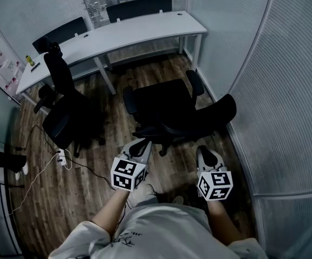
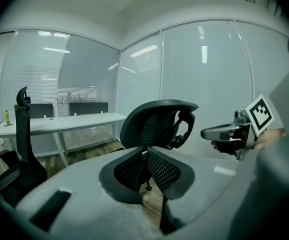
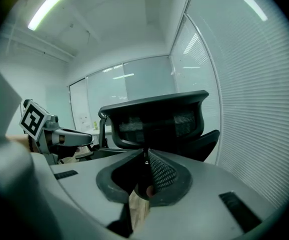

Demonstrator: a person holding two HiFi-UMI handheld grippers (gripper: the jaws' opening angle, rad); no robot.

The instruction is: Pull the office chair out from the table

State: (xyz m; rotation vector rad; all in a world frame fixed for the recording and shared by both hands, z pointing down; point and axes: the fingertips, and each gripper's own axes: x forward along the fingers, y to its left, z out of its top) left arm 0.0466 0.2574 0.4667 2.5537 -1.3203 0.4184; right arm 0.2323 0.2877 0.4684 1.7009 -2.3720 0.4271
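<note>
Progress looks close to complete: the office chair (image 1: 164,107) stands on the wooden floor (image 1: 91,193) well apart from the table (image 1: 140,31), its seat facing the desk and its back toward me. I judge the pulling done or all but done, with at most a little more drawing back left. My left gripper (image 1: 144,143) sits at the near edge of the chair's back, and my right gripper (image 1: 203,151) is near the headrest (image 2: 157,119). Both pairs of jaws are pressed together at the tips. I can make out no part of the chair pinched in either, and the headrest lies just beyond and above them
</note>
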